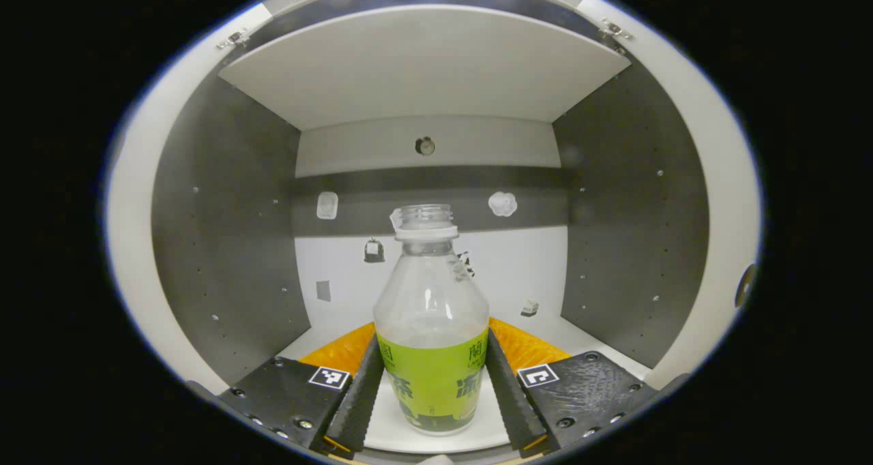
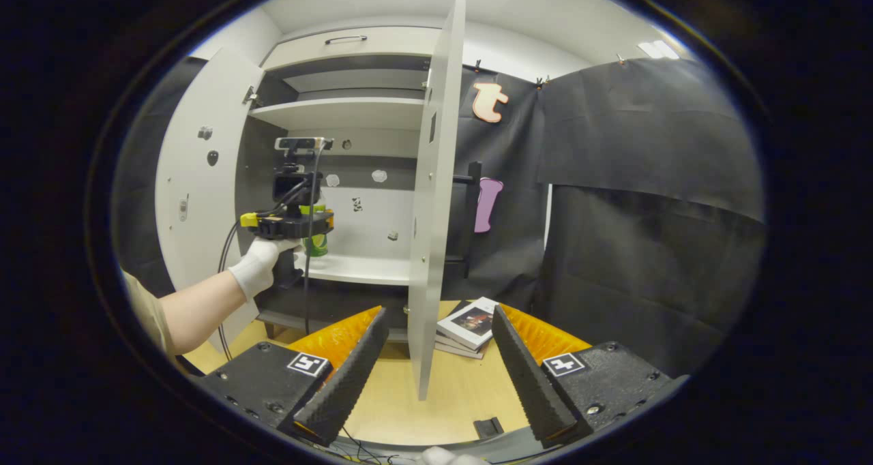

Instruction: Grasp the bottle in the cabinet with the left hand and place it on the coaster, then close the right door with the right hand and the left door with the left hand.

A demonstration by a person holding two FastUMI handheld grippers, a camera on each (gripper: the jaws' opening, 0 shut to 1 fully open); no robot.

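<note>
Two fingers of the left gripper (image 1: 432, 390) flank the bottle (image 1: 432, 328) in the left gripper view, one pad lying along each side of its green label, close against it at the label's upper edge; whether they actually press the plastic I cannot tell. The bottle stands upright on the white cabinet shelf (image 1: 545, 328), uncapped, clear above the label, its open neck reaching up in front of the grey band across the back wall. Around it rise the dark side walls of the cabinet (image 1: 225, 247), and a pale upper shelf (image 1: 423, 63) spans overhead. In the right gripper view, the right gripper (image 2: 436, 363) has its fingers spread wide with nothing between them, hovering above a light wooden table (image 2: 450, 397). Just beyond its fingertips stands the edge of the open right door (image 2: 433, 199), swung out towards the camera, and a small stack of books (image 2: 470, 325) lies on the table behind that door. Farther off, a gloved hand (image 2: 259, 264) holds the left gripper (image 2: 290, 223) up at the lower shelf, where a sliver of the green bottle (image 2: 316, 243) shows past it. The left door (image 2: 198, 199) stands open at the far side.
</note>
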